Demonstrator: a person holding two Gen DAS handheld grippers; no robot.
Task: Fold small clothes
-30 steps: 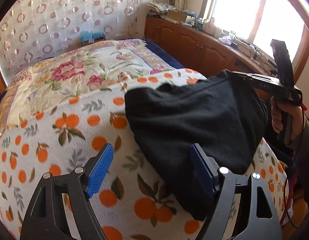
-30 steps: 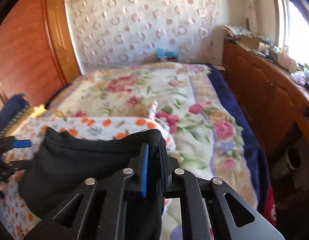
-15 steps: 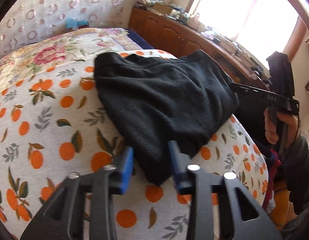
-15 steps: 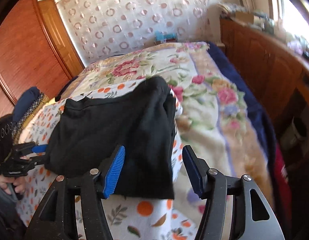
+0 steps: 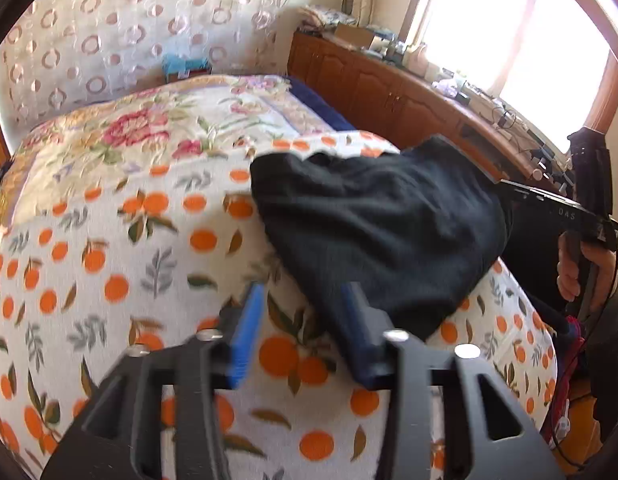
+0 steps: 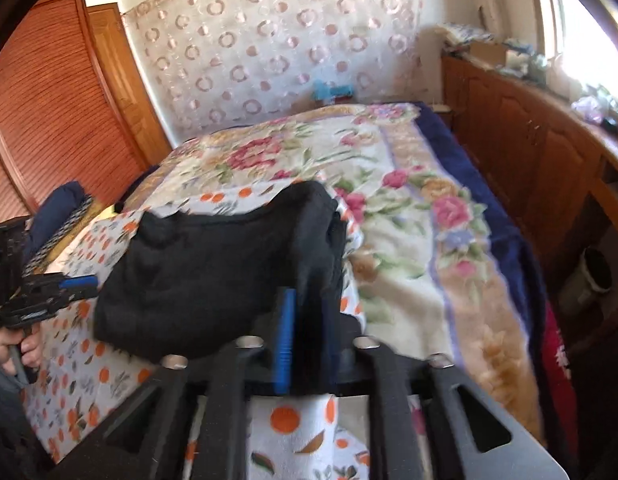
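Lying folded on the orange-print blanket [image 5: 121, 280] at the bed's near end is the black garment [image 5: 381, 232]. The left hand-held gripper [image 5: 299, 332] is opening, pads apart over bare blanket beside its near corner. The right hand-held gripper [image 6: 307, 344] is closing on the garment's right edge; its far pad is lost against the dark, blurred cloth.

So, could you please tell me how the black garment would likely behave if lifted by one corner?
The black garment would probably sag: its folded edges drape limply. Its knit looks thick and matte, so likely grippy, not slippery. Pushed, it would probably bunch up on the orange-print cloth.
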